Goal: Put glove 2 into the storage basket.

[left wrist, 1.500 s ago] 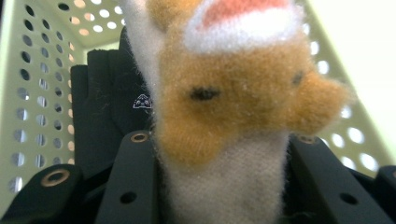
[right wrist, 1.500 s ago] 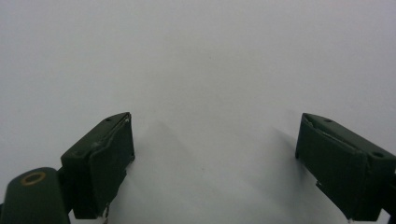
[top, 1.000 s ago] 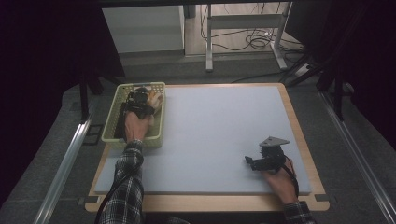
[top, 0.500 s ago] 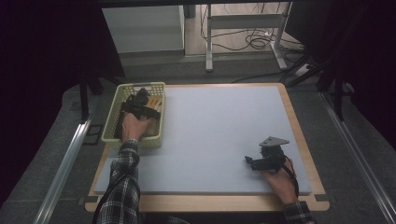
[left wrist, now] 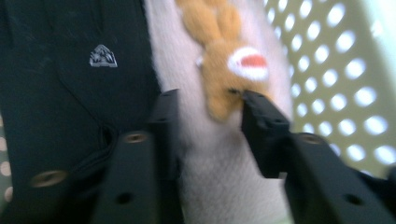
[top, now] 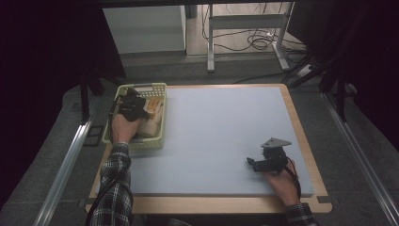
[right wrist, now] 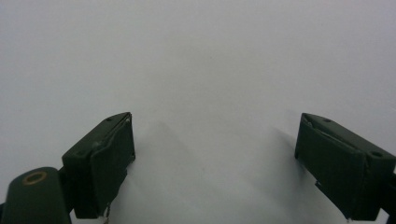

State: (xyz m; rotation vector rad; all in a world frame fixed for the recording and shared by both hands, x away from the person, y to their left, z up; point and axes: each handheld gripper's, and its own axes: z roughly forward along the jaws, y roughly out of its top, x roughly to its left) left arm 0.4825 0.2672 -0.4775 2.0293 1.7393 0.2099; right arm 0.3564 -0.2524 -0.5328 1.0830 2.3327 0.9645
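In a pale green basket [top: 162,96] at the table's left edge lies a pale pink cloth [left wrist: 219,177] with an orange plush animal [left wrist: 224,56] on it. My left gripper [left wrist: 208,105] is down in the basket; its jaws have just been closing and now pinch a fold of this cloth between the pads. From above, the left gripper [top: 135,107] sits over the cloth [top: 153,120]. My right gripper [right wrist: 215,140] rests open on the white table top with nothing between its fingers, at the near right [top: 252,164].
A black garment [left wrist: 70,70] with a small grey logo lies in the basket beside the pale cloth. The basket's perforated wall [left wrist: 336,84] stands close on the other side. The white mat [top: 226,132] stretches between the two hands.
The left hand and its gripper have shifted slightly toward the near side of the basket. The right hand has stayed put.
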